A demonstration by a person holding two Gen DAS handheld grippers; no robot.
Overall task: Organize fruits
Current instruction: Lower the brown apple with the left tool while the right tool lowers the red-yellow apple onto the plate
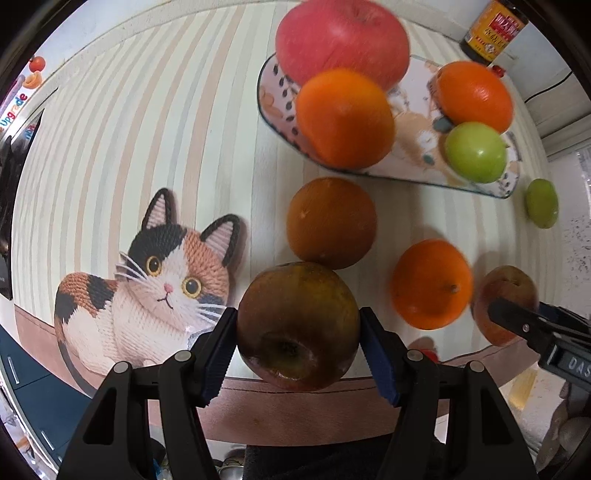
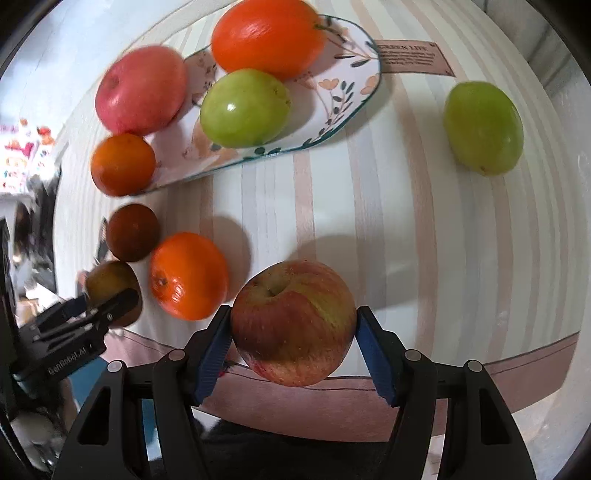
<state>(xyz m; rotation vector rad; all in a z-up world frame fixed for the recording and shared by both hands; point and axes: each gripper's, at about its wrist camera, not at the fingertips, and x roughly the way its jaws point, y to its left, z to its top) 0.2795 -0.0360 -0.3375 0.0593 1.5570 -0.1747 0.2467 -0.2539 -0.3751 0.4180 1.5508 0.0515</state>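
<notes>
1. Currently left hand-held gripper [image 1: 298, 332] is clamped on a dark brownish-green apple [image 1: 298, 326]; both blue pads touch its sides, stem dimple faces the camera.
2. Right hand-held gripper [image 2: 293, 325] is clamped on a red-yellow apple [image 2: 293, 321], pads pressing both sides. No earlier frame to compare, so nothing to say on jaw travel.
3. Both held apples sit over the near edge of the surface [image 1: 147, 129], which carries a striped mat with a cat print [image 1: 147, 291]. Cannot tell whether either apple touches the mat.
4. Plate [image 2: 354, 62], floral pattern with a dark rim, lies at the far side. On it: big red apple [image 2: 142, 90], orange [image 2: 267, 37], green fruit [image 2: 243, 109], smaller orange [image 2: 122, 164] at the plate's near-left rim.
5. Loose on the mat: dark brown-orange fruit [image 2: 132, 232] just beside a bright orange [image 2: 188, 275], both between the plate and the grippers.
6. Second green fruit [image 2: 484, 127] lies alone on the mat, well apart from the plate, to its right in the right wrist view.
7. Dark bottle with a yellow-red label [image 1: 495, 31] stands beyond the plate, at the top right of the left wrist view.
</notes>
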